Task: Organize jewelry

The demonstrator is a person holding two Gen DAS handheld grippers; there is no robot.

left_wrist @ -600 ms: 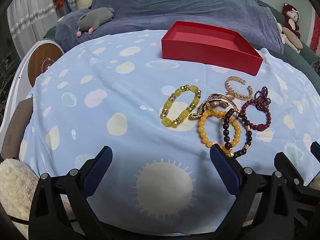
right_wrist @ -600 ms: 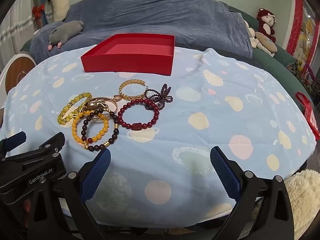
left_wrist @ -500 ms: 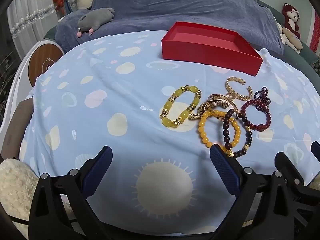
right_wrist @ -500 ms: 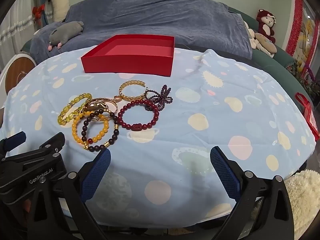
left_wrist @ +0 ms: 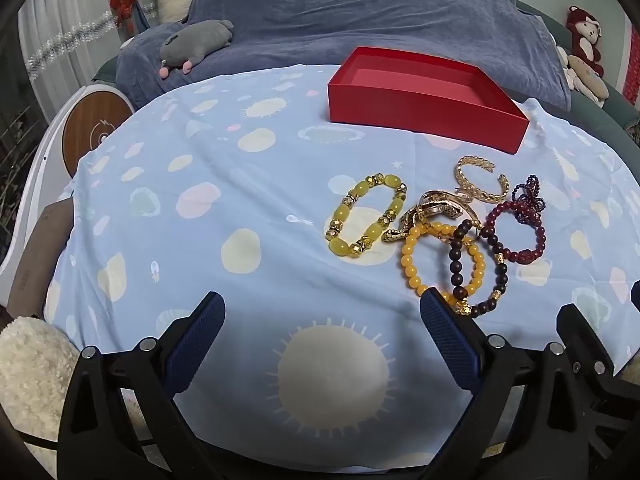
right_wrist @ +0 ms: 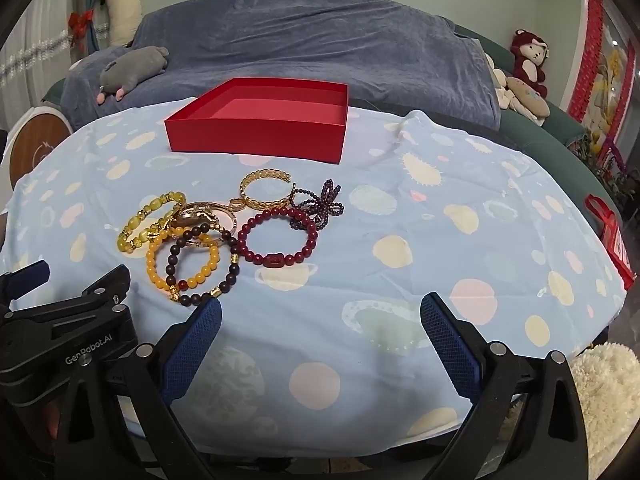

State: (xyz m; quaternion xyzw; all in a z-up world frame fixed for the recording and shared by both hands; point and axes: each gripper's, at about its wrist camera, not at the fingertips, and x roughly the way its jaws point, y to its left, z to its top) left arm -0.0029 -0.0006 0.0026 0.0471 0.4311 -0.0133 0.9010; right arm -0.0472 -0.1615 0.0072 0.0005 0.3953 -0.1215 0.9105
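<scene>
Several bracelets lie in a loose pile on the blue patterned tablecloth (left_wrist: pixel 208 248): a yellow-green bead bracelet (left_wrist: pixel 366 216) (right_wrist: pixel 146 220), an orange bead bracelet (left_wrist: pixel 440 258) (right_wrist: pixel 182 260), a dark brown bead bracelet (left_wrist: pixel 478 268) (right_wrist: pixel 202 266), a dark red bead bracelet (left_wrist: pixel 516 236) (right_wrist: pixel 276 236), a gold cuff (left_wrist: pixel 480 178) (right_wrist: pixel 264 188) and a purple bead strand (left_wrist: pixel 528 200) (right_wrist: pixel 318 202). An open, empty red box (left_wrist: pixel 424 96) (right_wrist: pixel 260 122) stands behind them. My left gripper (left_wrist: pixel 320 340) is open and empty, near the table's front edge. My right gripper (right_wrist: pixel 320 336) is open and empty, right of the pile.
A sofa under a blue-grey cover (right_wrist: pixel 312 48) runs behind the table, with a grey plush toy (left_wrist: pixel 196 42) on it. A round wooden stool (left_wrist: pixel 94 130) stands at the left. A fluffy white cushion (right_wrist: pixel 608 392) lies at the lower right.
</scene>
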